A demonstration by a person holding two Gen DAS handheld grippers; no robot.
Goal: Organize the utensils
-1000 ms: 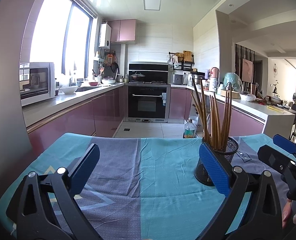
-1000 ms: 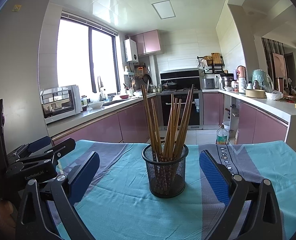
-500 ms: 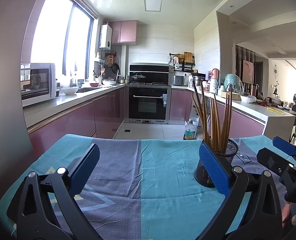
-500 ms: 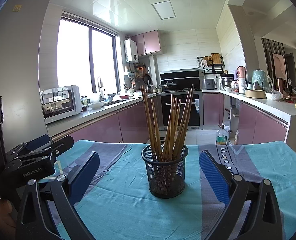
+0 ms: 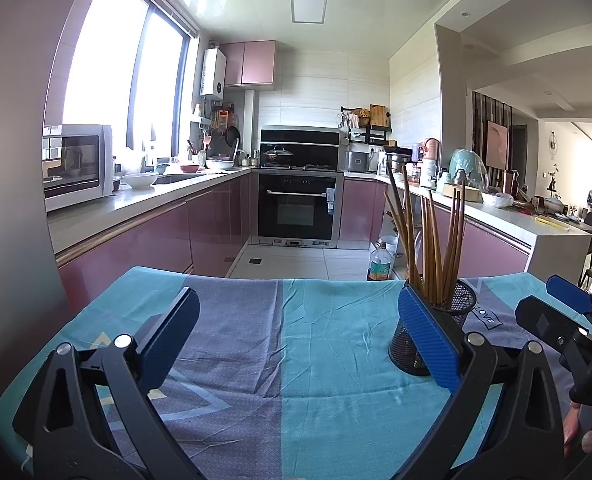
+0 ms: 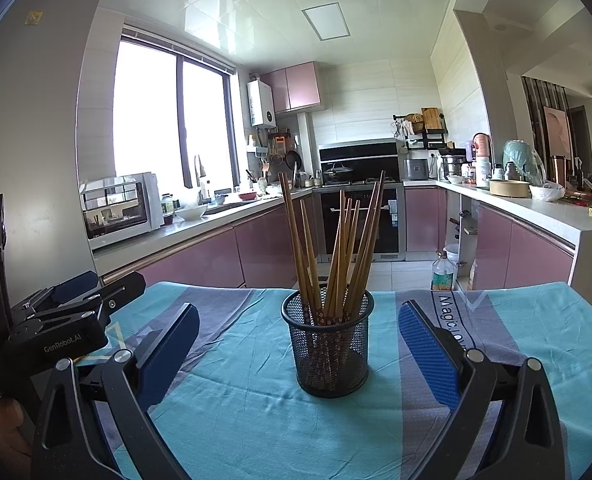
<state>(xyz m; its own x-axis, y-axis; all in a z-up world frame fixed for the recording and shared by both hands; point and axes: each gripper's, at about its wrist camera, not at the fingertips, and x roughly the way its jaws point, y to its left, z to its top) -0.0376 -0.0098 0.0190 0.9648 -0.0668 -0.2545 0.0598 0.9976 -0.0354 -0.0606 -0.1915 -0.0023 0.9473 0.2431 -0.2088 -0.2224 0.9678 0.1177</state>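
Note:
A black mesh holder (image 6: 327,344) stands upright on the teal and grey cloth (image 6: 256,408), filled with several wooden chopsticks (image 6: 337,256). My right gripper (image 6: 296,344) is open and empty, with the holder just ahead between its blue pads. In the left wrist view the holder (image 5: 451,312) stands at the right, partly behind my right pad. My left gripper (image 5: 296,336) is open and empty over bare cloth (image 5: 288,360). The right gripper's body (image 5: 567,328) shows at the right edge of that view, and the left gripper's body (image 6: 64,320) at the left edge of the right wrist view.
The cloth-covered table ends at a far edge (image 5: 296,280) with a tiled kitchen floor beyond. Pink cabinets and counters run along both sides. A microwave (image 5: 76,164) stands on the left counter. A bottle (image 6: 441,276) stands on the floor.
The left gripper's body has edged slightly back and down in the right wrist view. The holder and chopsticks have not moved.

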